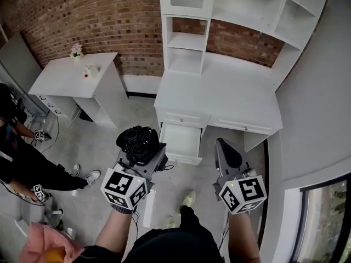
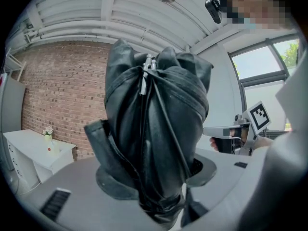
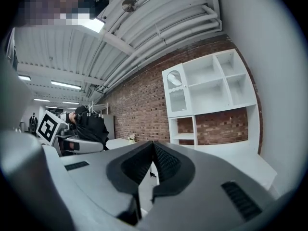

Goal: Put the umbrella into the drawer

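- Carrying the folded black umbrella (image 1: 137, 142) clamped between the left gripper (image 2: 153, 179) jaws, just beside the open drawer (image 1: 184, 142), not yet inside.
- Lower over the drawer's floor, long axis turned along the drawer.
- Mind loose folds catching on the rim.
- Release only once resting on the bottom.
- Hold the right gripper (image 3: 153, 150), jaws together and empty, aside, ready to push the drawer front.
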`<state>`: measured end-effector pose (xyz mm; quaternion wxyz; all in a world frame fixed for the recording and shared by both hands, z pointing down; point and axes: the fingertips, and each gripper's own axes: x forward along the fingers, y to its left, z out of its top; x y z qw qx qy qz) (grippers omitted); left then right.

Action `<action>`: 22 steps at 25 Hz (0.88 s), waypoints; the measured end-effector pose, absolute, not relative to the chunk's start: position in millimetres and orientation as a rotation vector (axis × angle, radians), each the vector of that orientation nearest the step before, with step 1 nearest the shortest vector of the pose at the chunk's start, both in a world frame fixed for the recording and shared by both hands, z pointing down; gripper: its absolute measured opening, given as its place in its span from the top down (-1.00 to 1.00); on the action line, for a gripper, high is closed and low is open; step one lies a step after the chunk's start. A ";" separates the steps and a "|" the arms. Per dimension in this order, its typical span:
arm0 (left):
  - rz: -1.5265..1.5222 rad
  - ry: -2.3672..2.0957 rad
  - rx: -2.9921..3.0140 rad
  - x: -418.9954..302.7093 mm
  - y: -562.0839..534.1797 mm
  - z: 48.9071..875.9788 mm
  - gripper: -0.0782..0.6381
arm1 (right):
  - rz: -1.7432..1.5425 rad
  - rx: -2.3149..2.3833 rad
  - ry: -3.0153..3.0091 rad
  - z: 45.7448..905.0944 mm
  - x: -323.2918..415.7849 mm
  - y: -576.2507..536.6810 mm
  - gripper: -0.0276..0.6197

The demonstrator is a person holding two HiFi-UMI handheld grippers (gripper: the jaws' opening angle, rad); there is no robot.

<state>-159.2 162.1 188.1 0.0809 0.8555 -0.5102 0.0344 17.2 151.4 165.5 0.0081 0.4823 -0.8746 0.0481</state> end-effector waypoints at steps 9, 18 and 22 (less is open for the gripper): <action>0.221 -1.488 2.593 -136.2 75.5 216.4 0.13 | 0.213 1.412 -2.788 188.2 22.0 53.8 0.91; 0.350 -1.397 2.644 -99.0 7.6 260.5 0.13 | 0.250 1.346 -2.822 220.9 34.1 -12.2 0.91; 0.436 -1.306 2.689 -86.8 -25.0 289.3 0.13 | 0.281 1.329 -2.802 247.6 36.1 -37.7 0.91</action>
